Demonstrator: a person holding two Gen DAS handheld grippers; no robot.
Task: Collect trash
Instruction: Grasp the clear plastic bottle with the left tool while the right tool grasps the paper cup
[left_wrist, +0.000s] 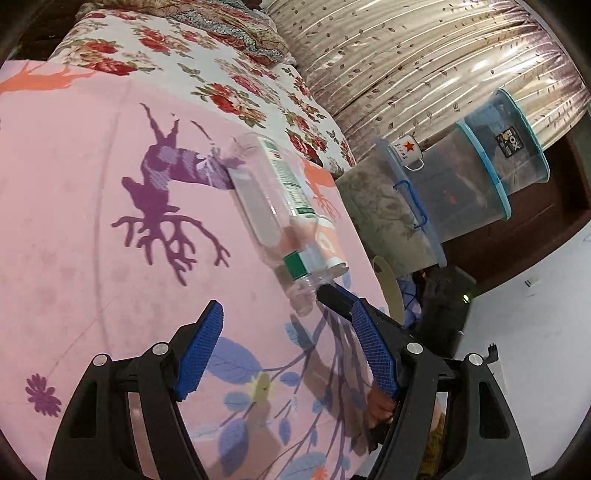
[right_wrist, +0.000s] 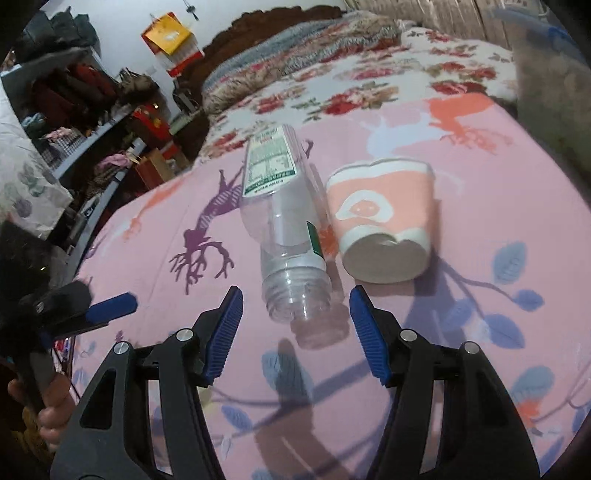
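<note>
An empty clear plastic bottle (right_wrist: 280, 214) with a green and white label lies on the pink bedsheet (right_wrist: 480, 206), its open neck toward me. A crushed orange and white paper cup (right_wrist: 384, 218) lies on its side just right of it. My right gripper (right_wrist: 295, 293) is open; the bottle's neck shows between its blue fingertips, and the pads do not touch it. In the left wrist view my left gripper (left_wrist: 287, 308) is open and empty, just short of the bottle (left_wrist: 273, 199) and the cup (left_wrist: 327, 240). The right gripper's finger (left_wrist: 332, 295) reaches in beside the neck. The left gripper's blue finger (right_wrist: 110, 306) shows at the left.
A floral quilt (left_wrist: 240, 85) and pillows lie farther up the bed. Stacked plastic storage bins (left_wrist: 461, 192) with a red-star mug (left_wrist: 408, 149) stand past the bed's edge before a curtain (left_wrist: 424, 55). Cluttered shelves of clothes (right_wrist: 74, 96) line the other side. A hand (right_wrist: 51, 410) holds the left gripper.
</note>
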